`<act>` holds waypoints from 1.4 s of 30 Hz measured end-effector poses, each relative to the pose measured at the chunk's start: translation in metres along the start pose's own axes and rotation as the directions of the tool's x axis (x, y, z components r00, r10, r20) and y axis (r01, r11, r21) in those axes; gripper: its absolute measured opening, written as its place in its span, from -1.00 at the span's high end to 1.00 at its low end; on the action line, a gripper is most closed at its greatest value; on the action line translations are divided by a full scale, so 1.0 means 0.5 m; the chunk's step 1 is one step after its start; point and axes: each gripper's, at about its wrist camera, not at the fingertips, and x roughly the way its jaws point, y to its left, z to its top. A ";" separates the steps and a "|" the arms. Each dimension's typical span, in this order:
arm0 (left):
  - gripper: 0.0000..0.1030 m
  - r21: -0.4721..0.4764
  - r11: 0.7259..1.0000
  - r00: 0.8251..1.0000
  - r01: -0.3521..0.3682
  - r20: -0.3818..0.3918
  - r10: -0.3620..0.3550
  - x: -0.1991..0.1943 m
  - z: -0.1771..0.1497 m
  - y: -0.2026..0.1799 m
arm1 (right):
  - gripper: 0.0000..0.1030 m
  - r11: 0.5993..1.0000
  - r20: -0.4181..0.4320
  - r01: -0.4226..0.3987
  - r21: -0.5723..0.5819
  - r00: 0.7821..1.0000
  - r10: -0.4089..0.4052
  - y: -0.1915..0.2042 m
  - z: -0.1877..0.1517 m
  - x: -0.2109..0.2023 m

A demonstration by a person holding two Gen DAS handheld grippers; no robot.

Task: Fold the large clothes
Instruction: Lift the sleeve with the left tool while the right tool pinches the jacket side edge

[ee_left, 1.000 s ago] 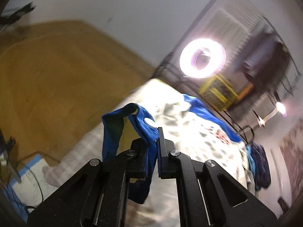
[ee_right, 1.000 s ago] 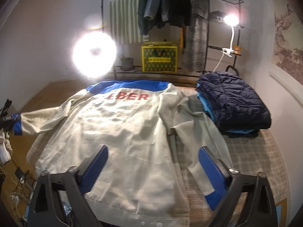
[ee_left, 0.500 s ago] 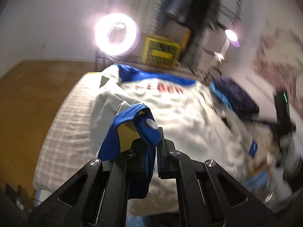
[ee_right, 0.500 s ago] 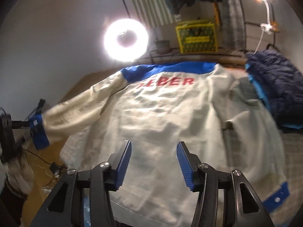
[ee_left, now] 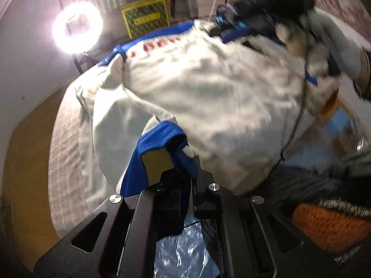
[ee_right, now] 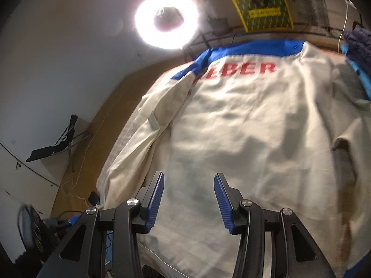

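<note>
Blue cuff (ee_left: 162,143) clamped in left tool (ee_left: 190,180) (jacket (ee_left: 220,88) beyond).

Red block letters on your jacket (ee_right: 243,120) back read "EBER", first characters blurred. Yellow crate (ee_right: 262,9) beyond carries a dark label strip; you can't read it.

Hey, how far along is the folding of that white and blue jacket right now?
Early stage. Done: the jacket lies spread back-up on the bed. In hand: the left claw is shut on the blue cuff, sleeve drawn over the body. The right claw is open above the hem, gripping nothing. Left: right sleeve and body folds.
</note>
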 end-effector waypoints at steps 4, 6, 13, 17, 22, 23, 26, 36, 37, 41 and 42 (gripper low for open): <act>0.88 -0.044 0.997 0.998 0.058 -0.036 -0.059 -0.009 -0.041 -0.014 | -0.01 1.000 -0.048 -0.018 -0.020 0.999 0.017 0.020 0.010 0.059; 0.85 -0.095 0.990 0.994 0.101 -0.028 -0.104 -0.037 -0.064 -0.016 | -0.09 0.999 -0.064 -0.027 -0.038 0.998 0.025 0.033 0.015 0.083; 0.56 -0.447 0.883 0.990 0.142 0.052 -0.133 -0.081 -0.107 0.106 | -0.18 0.993 -0.137 -0.101 -0.053 0.986 0.093 0.077 0.040 0.183; 0.56 -0.682 0.690 0.969 0.241 0.132 -0.208 -0.018 -0.133 0.221 | -0.17 0.990 -0.208 -0.142 0.009 0.968 0.141 0.084 0.028 0.252; 0.56 -0.804 0.507 0.937 0.310 0.168 -0.305 0.090 -0.156 0.277 | 0.42 0.973 -0.269 -0.217 0.075 0.936 0.229 0.096 -0.003 0.310; 0.56 -0.815 0.485 0.932 0.318 0.174 -0.318 0.101 -0.160 0.280 | 0.60 0.966 -0.286 -0.237 0.100 0.923 0.256 0.097 -0.009 0.321; 0.57 -0.825 0.440 0.917 0.354 0.214 -0.336 0.120 -0.159 0.274 | 0.94 0.947 -0.281 -0.278 0.158 0.907 0.313 0.100 -0.011 0.328; 0.80 -0.774 0.518 0.925 0.365 0.236 -0.298 0.070 -0.104 0.249 | 1.00 0.971 -0.171 -0.203 0.126 0.960 0.223 0.052 0.014 0.212; 0.76 -0.783 0.511 0.928 0.354 0.224 -0.298 0.078 -0.109 0.247 | 1.00 0.980 -0.196 -0.160 0.119 0.964 0.181 0.041 0.005 0.215; 0.60 -0.824 0.439 0.918 0.358 0.226 -0.324 0.102 -0.141 0.233 | 0.93 0.999 -0.261 -0.042 -0.014 0.965 0.037 0.035 -0.021 0.211; 0.60 -0.828 0.429 0.916 0.361 0.229 -0.329 0.105 -0.148 0.229 | 0.88 0.999 -0.256 -0.021 -0.048 0.967 0.008 0.040 -0.017 0.204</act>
